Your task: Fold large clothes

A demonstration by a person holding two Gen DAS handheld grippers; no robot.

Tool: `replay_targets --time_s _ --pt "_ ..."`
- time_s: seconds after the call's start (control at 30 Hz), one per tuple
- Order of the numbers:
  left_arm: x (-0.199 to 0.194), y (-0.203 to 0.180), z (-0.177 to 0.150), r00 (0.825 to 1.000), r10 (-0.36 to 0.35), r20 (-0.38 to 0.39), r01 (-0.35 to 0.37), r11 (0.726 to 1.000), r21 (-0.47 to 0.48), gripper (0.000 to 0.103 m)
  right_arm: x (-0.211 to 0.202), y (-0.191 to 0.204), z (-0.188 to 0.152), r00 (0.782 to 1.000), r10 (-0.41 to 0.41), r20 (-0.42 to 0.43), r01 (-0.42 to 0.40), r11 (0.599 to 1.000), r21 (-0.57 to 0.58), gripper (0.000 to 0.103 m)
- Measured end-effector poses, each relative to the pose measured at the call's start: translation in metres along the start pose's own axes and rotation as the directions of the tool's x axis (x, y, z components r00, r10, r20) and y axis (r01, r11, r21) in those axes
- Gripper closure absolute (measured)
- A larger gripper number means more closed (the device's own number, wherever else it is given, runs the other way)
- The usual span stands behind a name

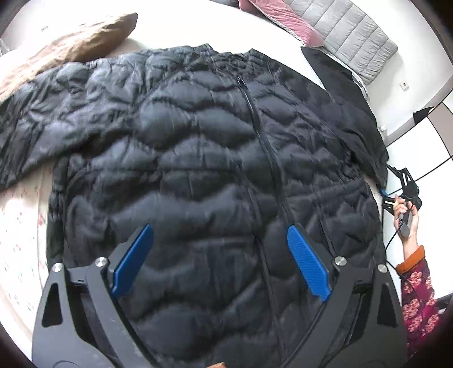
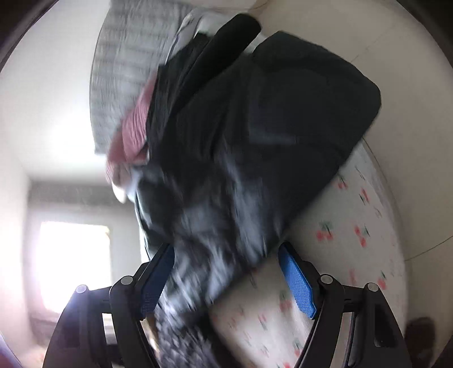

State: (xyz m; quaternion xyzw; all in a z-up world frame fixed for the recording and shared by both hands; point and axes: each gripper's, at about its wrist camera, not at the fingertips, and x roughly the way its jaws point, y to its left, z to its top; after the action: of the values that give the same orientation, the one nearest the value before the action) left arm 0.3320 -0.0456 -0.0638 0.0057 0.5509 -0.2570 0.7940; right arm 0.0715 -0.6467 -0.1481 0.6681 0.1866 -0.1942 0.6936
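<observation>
Between your left gripper's (image 1: 219, 260) blue pads (image 1: 307, 261) lies only the puffy front of the black quilted jacket (image 1: 198, 147); the jaws stand wide apart above it and grip nothing. Off to the right, your right hand (image 1: 406, 215) holds the right gripper (image 2: 226, 278) at the jacket's right edge, just below the sleeve. From that gripper's own blurred view its jaws are well parted, with jacket fabric running between them; the cloth lies against the left pad (image 2: 157, 278) and clear of the right one, so you cannot tell whether it is caught.

Around the jacket: a brown garment (image 1: 70, 53) bunched at the far left, touching the left sleeve; a grey quilted pad (image 1: 348, 31) and a pink cloth (image 1: 286, 19) at the far right; another black cloth (image 1: 328, 68) just beyond the right shoulder. A thin black cable (image 1: 392, 240) trails by your floral sleeve (image 1: 416, 294).

The jacket is spread front up on the cherry-print bed sheet (image 2: 339, 226), zip (image 1: 254, 121) closed down the middle, left sleeve stretched out to the left, right sleeve lying along its side.

Bare sheet shows along the near left and beyond the collar; on the right the jacket reaches nearly to the bed's edge, with white floor past it
</observation>
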Motion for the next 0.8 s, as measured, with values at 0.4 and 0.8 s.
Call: replay_targets --time_s 0.4,0.8 --pt "0.029 0.054 0.018 0.989 0.05 0.14 -0.042 0.997 -0.06 0.008 -0.011 0.095 0.0 0.978 -0.091 0.186 0.135 0.96 -0.245 0.096" --pt "0.024 0.056 0.005 0.946 0.13 0.296 -0.142 0.99 0.018 0.007 -0.014 0.321 -0.142 0.977 0.031 0.21 0.15 0.598 -0.787 0.097"
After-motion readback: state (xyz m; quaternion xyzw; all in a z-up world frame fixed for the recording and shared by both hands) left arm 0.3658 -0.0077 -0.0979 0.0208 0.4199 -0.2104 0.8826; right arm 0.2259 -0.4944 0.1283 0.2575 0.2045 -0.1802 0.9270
